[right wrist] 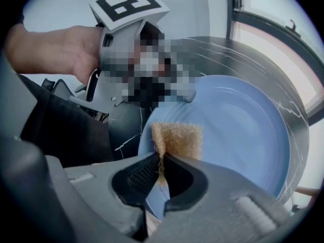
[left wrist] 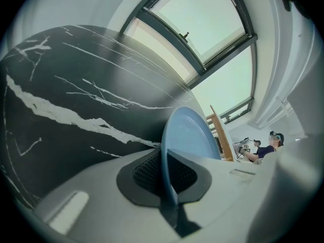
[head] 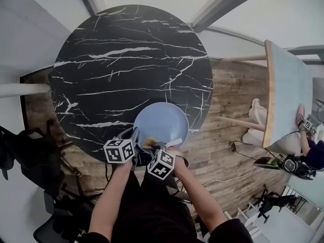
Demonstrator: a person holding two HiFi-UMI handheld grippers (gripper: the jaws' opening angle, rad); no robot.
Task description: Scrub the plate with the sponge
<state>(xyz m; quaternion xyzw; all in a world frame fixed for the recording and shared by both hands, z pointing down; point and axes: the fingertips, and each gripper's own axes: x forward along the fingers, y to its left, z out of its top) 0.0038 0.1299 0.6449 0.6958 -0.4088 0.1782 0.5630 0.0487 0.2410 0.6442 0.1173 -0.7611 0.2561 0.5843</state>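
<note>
A light blue plate [head: 162, 124] sits at the near edge of the round black marble table [head: 126, 70]. My left gripper [head: 132, 135] is shut on the plate's near-left rim; in the left gripper view the plate [left wrist: 190, 135] stands edge-on between the dark pads [left wrist: 149, 171]. My right gripper [head: 158, 147] is shut on a tan sponge [right wrist: 177, 138], which lies against the plate's near part [right wrist: 238, 125]. In the head view the sponge [head: 150, 144] shows as a small tan patch between the two marker cubes.
A wooden-edged table [head: 288, 95] stands to the right, with a seated person [head: 311, 146] beside it. Wood floor [head: 228, 135] runs between the tables. Dark chairs [head: 30, 161] stand at the lower left. A window [left wrist: 212, 29] lies beyond the table.
</note>
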